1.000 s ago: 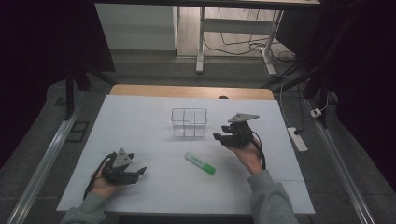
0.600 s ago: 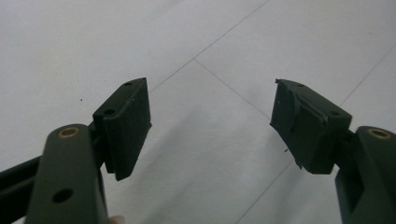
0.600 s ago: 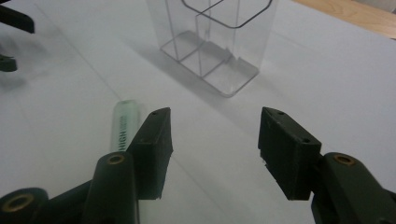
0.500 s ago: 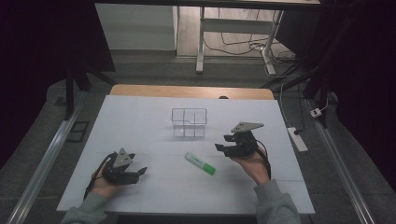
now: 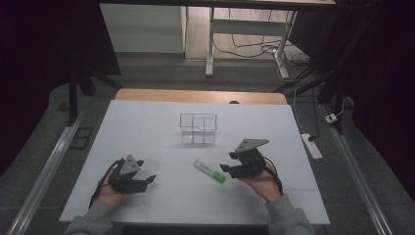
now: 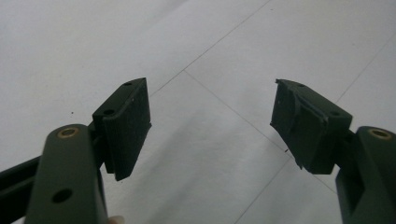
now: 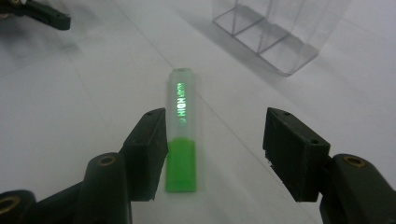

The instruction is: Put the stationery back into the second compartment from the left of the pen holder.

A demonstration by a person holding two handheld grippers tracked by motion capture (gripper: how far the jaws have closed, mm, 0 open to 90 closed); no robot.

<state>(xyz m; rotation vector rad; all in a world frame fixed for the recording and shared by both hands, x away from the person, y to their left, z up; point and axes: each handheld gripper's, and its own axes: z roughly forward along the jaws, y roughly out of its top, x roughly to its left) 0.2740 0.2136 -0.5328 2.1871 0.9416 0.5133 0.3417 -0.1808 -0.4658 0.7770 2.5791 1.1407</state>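
A green highlighter (image 5: 210, 172) lies flat on the white table, a little in front of a clear divided box (image 5: 198, 128). My right gripper (image 5: 225, 169) is open just right of the highlighter, its tips close to the pen's near end. In the right gripper view the highlighter (image 7: 182, 127) lies between the jaws, nearer the left one, with the right gripper (image 7: 215, 154) open above it. My left gripper (image 5: 150, 179) rests open at the front left of the table. The left gripper (image 6: 212, 126) has bare table between its fingers.
The clear box (image 7: 275, 32) stands at mid table behind the pen. The white table surface (image 5: 147, 132) has a wooden strip (image 5: 200, 96) at its far edge. A power strip (image 5: 312, 146) lies on the floor to the right. Rails run along both sides.
My right gripper has come down and toward the person's side, from beside the clear box to the highlighter's right end. The left gripper has barely moved.
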